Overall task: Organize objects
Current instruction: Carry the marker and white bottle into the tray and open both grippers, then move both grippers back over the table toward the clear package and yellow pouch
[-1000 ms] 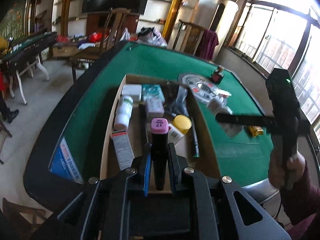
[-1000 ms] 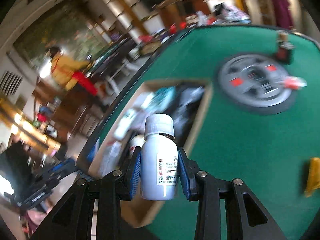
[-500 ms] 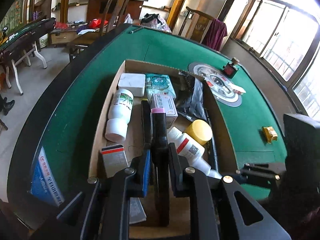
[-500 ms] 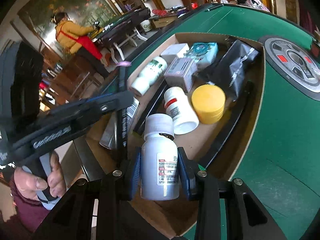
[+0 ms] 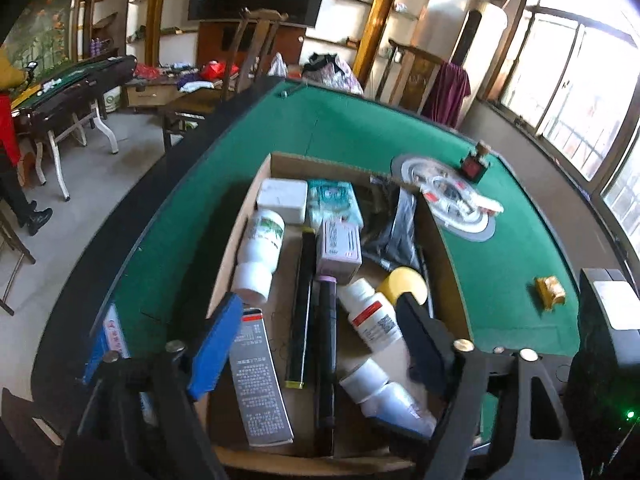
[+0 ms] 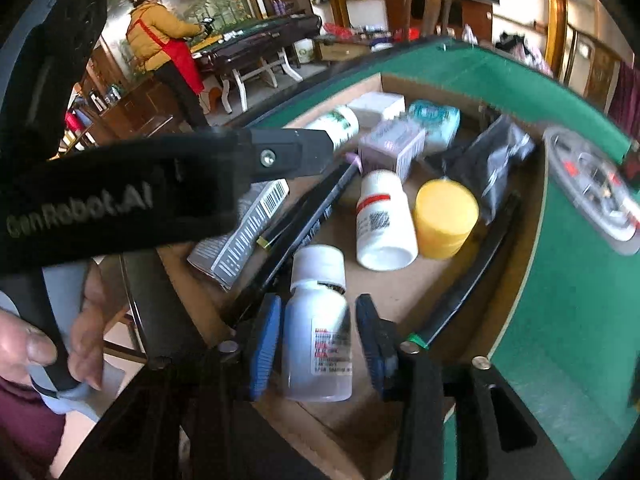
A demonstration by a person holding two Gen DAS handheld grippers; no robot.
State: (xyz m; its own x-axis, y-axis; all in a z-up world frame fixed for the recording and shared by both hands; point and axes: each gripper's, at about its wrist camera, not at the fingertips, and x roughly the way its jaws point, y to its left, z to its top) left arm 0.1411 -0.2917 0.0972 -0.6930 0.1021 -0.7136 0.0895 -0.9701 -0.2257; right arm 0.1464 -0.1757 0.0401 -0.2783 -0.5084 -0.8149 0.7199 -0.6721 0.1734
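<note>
A cardboard box (image 5: 240, 240) full of toiletries sits on the green table. My left gripper (image 5: 318, 304) hangs over its near end, jaws opening wide; the black marker with a pink cap (image 5: 326, 340) lies loose on the box floor between them. In the right wrist view my right gripper (image 6: 318, 340) is low in the box's near corner and its jaws are opening. The small white bottle (image 6: 316, 332) stands between the blue pads (image 6: 264, 344), which have narrow gaps to it. The left gripper's finger (image 6: 292, 152) crosses the upper left of that view.
The box also holds a green-labelled white bottle (image 5: 260, 248), a pink carton (image 5: 338, 248), a yellow lid (image 5: 402, 284), a red-banded bottle (image 5: 372, 316), a grey carton (image 5: 260, 376) and a black pouch (image 5: 392, 232). A grey disc (image 5: 452, 200) and a yellow block (image 5: 550, 292) lie on the felt.
The left jaws opened and let the marker drop into the box. The right gripper sank into the box with the white bottle, and its pads have come off it.
</note>
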